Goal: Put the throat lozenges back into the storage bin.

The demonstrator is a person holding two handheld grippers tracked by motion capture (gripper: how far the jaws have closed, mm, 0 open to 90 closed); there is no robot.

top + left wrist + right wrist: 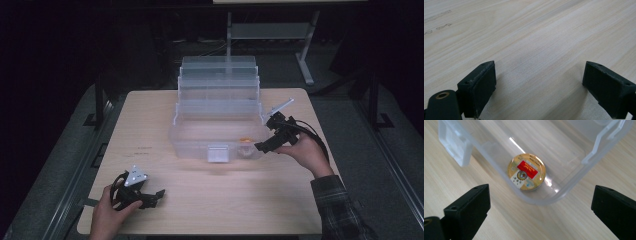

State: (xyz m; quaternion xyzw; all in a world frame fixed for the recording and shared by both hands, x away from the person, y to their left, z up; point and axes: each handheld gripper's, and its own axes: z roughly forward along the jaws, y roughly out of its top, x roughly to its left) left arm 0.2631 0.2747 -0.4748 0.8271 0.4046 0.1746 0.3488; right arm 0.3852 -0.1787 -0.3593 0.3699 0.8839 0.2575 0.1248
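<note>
While both hand-held grippers gape empty, the clear box [574,170] holds a gold tin [526,171], seemingly alone.

box [574,173]: clear, colourless plastic | tin [526,171]: gold lid, red label patch, white patch with a dark round emblem | table [536,37]: pale wood, fine grain lines | right gripper [539,220]: black | left gripper [539,92]: black, grey plate on top | sleeve [345,210]: dark plaid
</note>
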